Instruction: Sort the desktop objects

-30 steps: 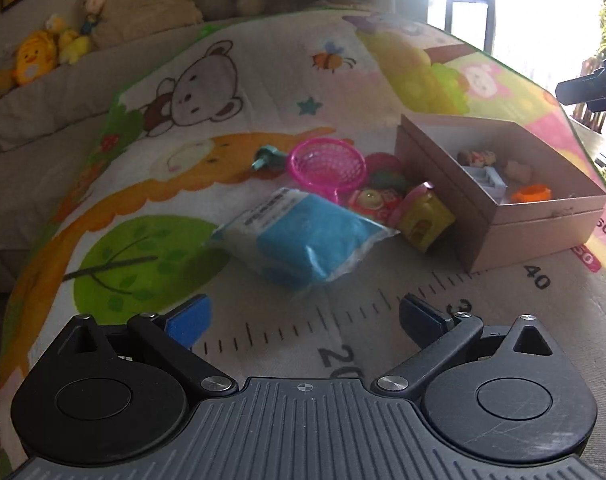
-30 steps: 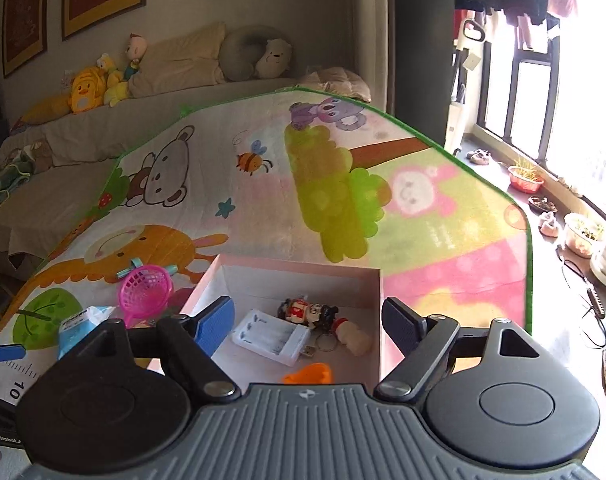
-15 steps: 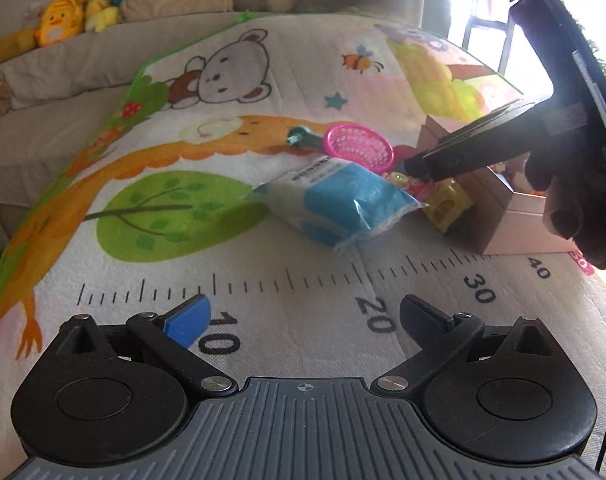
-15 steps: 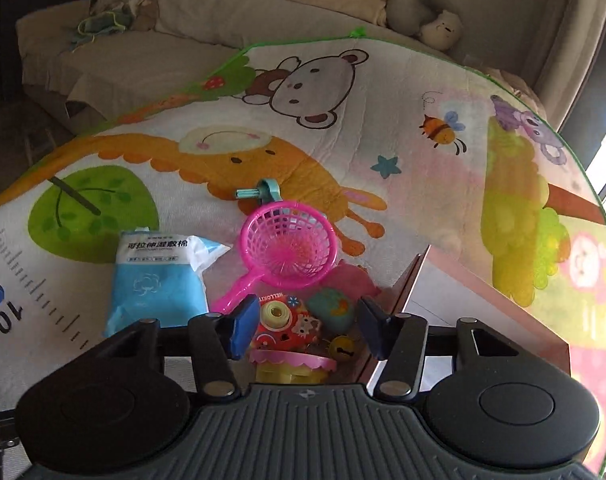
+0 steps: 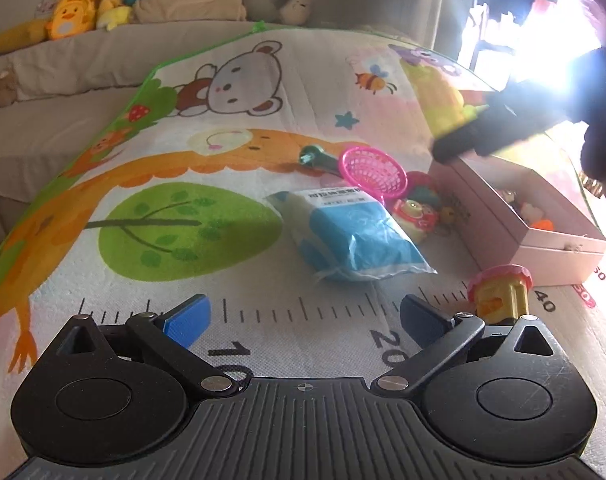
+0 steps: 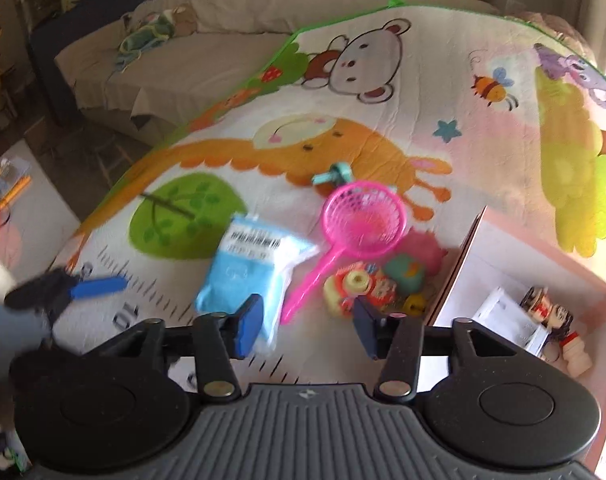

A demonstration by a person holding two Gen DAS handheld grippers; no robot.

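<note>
A blue and white packet (image 5: 355,236) (image 6: 251,268) lies on the play mat beside a pink toy net (image 5: 375,172) (image 6: 359,224), a teal clip (image 6: 333,174) and a cluster of small toys (image 6: 371,284). A yellow toy with a pink cap (image 5: 499,292) lies near the front corner of the pink box (image 5: 519,224). The box (image 6: 467,248) holds a white battery case (image 6: 511,320) and small figures (image 6: 551,312). My left gripper (image 5: 303,320) is open and empty, low over the ruler marks. My right gripper (image 6: 303,328) is open and empty above the packet and net handle.
The cartoon play mat (image 5: 239,128) covers the surface, with a printed ruler along the front. A grey sofa with plush toys (image 5: 71,20) and cushions runs behind. A bright window glares at the right. The other gripper's arm (image 5: 503,128) hangs over the box.
My right gripper has swung from over the box to above the packet and net. The yellow toy now lies nearer, apart from the toy cluster. My left gripper has drawn back leftwards.
</note>
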